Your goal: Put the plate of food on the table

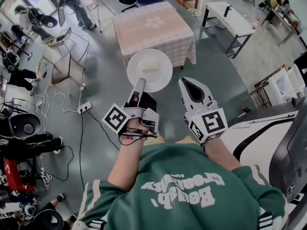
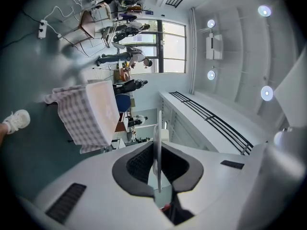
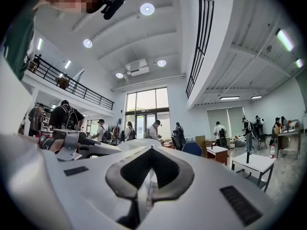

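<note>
Plate of food point(image 1: 149, 70): white, round, carrying one pale block of food near its middle. In the head view it sits at centre frame, held out level above the grey floor, just below the near edge of the table and not on it. In the left gripper view it appears edge-on point(image 2: 157, 128), a thin white line running up the middle of the frame.

Left gripper point(image 1: 140, 84): clamped on the plate's near rim. Its own view point(image 2: 158, 150) shows the rim pinched between the two dark pads.

Right gripper point(image 1: 186, 83): right of the plate in the head view and apart from it. Its own view point(image 3: 150, 150) shows the jaws brought together at the tips with nothing between them.

Table point(image 1: 154, 30): square, under a pale checked cloth with a faint motif at its centre. Upper centre of the head view; left of centre in the left gripper view point(image 2: 88, 114).

White table point(image 1: 229, 16): upper right of the head view, well apart from the plate.

Power strip point(image 1: 85, 107): on the floor, left of centre, with cables trailing from it.

Green shirt point(image 1: 182, 186): the person's, filling the lower centre of the frame.
</note>
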A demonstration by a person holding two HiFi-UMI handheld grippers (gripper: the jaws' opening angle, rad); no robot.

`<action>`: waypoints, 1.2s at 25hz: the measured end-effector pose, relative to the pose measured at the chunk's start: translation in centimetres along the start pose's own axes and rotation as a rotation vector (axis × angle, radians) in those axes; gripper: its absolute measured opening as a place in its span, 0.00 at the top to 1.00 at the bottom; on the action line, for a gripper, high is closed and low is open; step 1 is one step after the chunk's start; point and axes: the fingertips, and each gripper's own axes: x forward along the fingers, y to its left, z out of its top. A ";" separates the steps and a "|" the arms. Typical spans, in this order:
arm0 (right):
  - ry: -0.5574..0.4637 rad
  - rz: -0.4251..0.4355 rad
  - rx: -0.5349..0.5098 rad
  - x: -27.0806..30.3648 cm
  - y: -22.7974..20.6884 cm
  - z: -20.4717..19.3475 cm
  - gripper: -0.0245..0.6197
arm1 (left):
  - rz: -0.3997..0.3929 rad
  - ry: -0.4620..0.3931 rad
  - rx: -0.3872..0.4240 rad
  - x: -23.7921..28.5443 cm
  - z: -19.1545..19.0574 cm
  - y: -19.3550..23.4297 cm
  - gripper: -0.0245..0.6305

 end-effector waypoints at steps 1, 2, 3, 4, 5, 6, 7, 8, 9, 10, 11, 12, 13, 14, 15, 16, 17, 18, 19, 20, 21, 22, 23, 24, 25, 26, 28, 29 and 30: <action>0.000 -0.003 0.001 1.1 -0.3 0.0 0.94 | -0.003 -0.003 0.003 0.9 1.0 0.1 0.92; 0.001 -0.006 0.002 2.2 -0.5 0.1 0.94 | -0.007 -0.006 0.005 1.8 2.0 0.1 0.92; 0.004 -0.010 0.003 3.3 -0.8 0.1 0.94 | -0.011 -0.008 0.005 2.7 3.0 0.2 0.92; 0.008 -0.016 0.006 4.3 -1.2 0.1 0.94 | -0.014 -0.010 0.007 3.7 3.9 0.2 0.92; 0.014 -0.022 0.008 5.3 -1.6 0.0 0.94 | -0.017 -0.010 0.010 4.7 4.8 0.3 0.92; 0.018 -0.027 0.008 6.2 -2.0 0.0 0.94 | -0.020 -0.010 0.015 5.7 5.6 0.3 0.92; 0.022 -0.033 0.009 7.2 -2.4 0.0 0.94 | -0.023 -0.008 0.021 6.6 6.4 0.4 0.92; 0.027 -0.040 0.012 8.2 -2.8 0.0 0.94 | -0.026 -0.004 0.028 7.6 7.1 0.4 0.92; 0.032 -0.047 0.015 9.3 -3.3 0.1 0.94 | -0.028 0.001 0.032 8.6 7.8 0.5 0.92; 0.036 -0.053 0.017 10.4 -3.7 0.1 0.94 | -0.027 0.006 0.031 9.6 8.4 0.7 0.92; 0.039 -0.058 0.018 11.6 -4.1 0.2 0.94 | -0.024 0.012 0.026 10.6 9.0 0.9 0.92; 0.041 -0.061 0.018 12.7 -4.5 0.3 0.94 | -0.020 0.019 0.019 11.6 9.6 1.2 0.92; 0.044 -0.066 0.020 13.9 -4.9 0.4 0.94 | -0.014 0.026 0.014 12.6 10.3 1.5 0.92; 0.047 -0.073 0.023 15.0 -5.3 0.5 0.94 | -0.008 0.033 0.011 13.5 10.9 1.8 0.92; 0.051 -0.080 0.027 16.2 -5.7 0.5 0.94 | -0.003 0.040 0.007 14.5 11.6 2.1 0.92; 0.055 -0.086 0.029 17.3 -6.1 0.5 0.94 | 0.000 0.045 0.004 15.5 12.3 2.4 0.92; 0.060 -0.090 0.030 18.5 -6.5 0.5 0.94 | 0.003 0.050 0.002 16.5 13.1 2.6 0.92; 0.065 -0.094 0.031 19.6 -6.8 0.4 0.94 | 0.005 0.054 0.001 17.5 13.8 2.9 0.92; 0.071 -0.099 0.032 20.6 -7.2 0.3 0.94 | 0.007 0.058 0.002 18.5 14.6 3.1 0.92; 0.077 -0.105 0.034 21.7 -7.6 0.2 0.94 | 0.009 0.061 0.004 19.5 15.3 3.3 0.92; 0.083 -0.109 0.036 22.7 -8.0 0.2 0.94 | 0.009 0.064 0.008 20.6 16.1 3.4 0.92; 0.089 -0.112 0.037 23.9 -8.4 0.2 0.94 | 0.009 0.067 0.010 21.7 16.9 3.5 0.92; 0.094 -0.115 0.037 25.0 -8.7 0.2 0.94 | 0.007 0.071 0.009 22.8 17.6 3.6 0.92; 0.098 -0.119 0.037 26.2 -9.1 0.2 0.94 | 0.004 0.074 0.008 23.8 18.4 3.7 0.92; 0.100 -0.125 0.036 27.3 -9.4 0.2 0.94 | 0.000 0.078 0.007 24.8 19.1 3.9 0.92; 0.100 -0.131 0.034 28.4 -9.7 0.2 0.94 | -0.001 0.082 0.006 25.7 19.8 4.1 0.92; 0.100 -0.137 0.031 30.5 -10.3 0.2 0.94 | 0.001 0.090 0.003 27.4 21.1 4.7 0.92; 0.100 -0.139 0.030 31.5 -10.6 0.1 0.94 | 0.004 0.095 0.001 28.2 21.7 5.0 0.92; 0.100 -0.141 0.029 32.4 -10.8 0.1 0.94 | 0.007 0.098 -0.001 28.9 22.3 5.3 0.92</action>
